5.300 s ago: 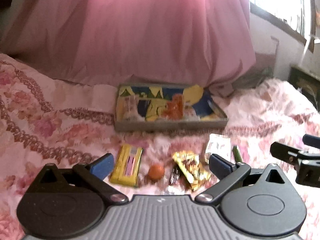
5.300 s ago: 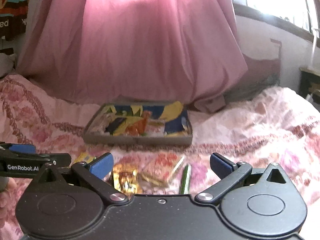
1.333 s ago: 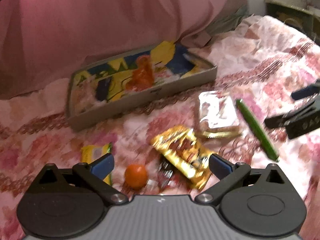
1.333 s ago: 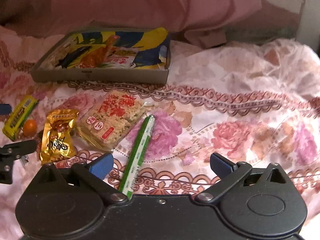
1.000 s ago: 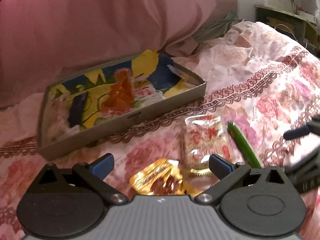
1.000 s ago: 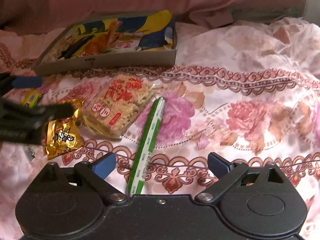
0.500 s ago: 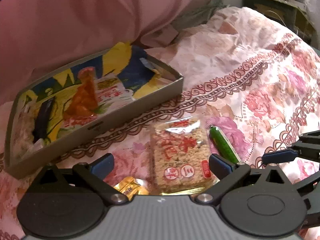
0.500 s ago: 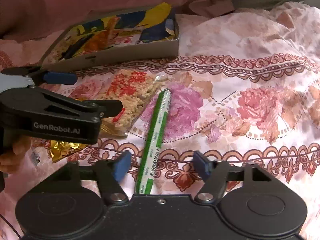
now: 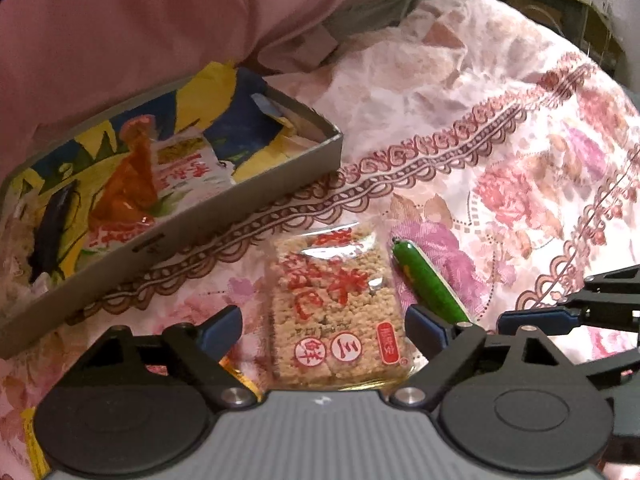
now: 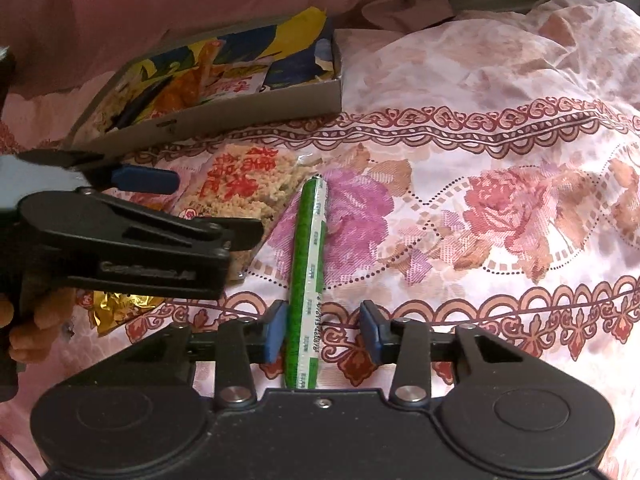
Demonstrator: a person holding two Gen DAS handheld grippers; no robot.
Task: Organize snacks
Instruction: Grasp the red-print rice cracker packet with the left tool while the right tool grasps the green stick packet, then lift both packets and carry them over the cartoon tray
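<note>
- Box (image 9: 240,196) of grey card fills the upper left of the left wrist view, with several snack packets lying inside it; it sits on a floral bedsheet (image 9: 500,128).
- Gold packet (image 10: 120,306) peeks out at the lower left of the right wrist view, under the left gripper's arm and next to the fingers of a hand (image 10: 28,320).
- Left gripper (image 9: 322,326) sits at the bottom centre of its own view, its jaws closing but not yet touching; the rice cracker pack (image 9: 336,304) lies flat on the sheet between them.
- Green stick snack (image 10: 308,264) lies just right of the cracker pack, running up the middle of the right wrist view.
- Right gripper (image 10: 322,332) straddles the stick's lower part, jaws closing; the left pad is just beside the wrapper, the right pad apart from it.
</note>
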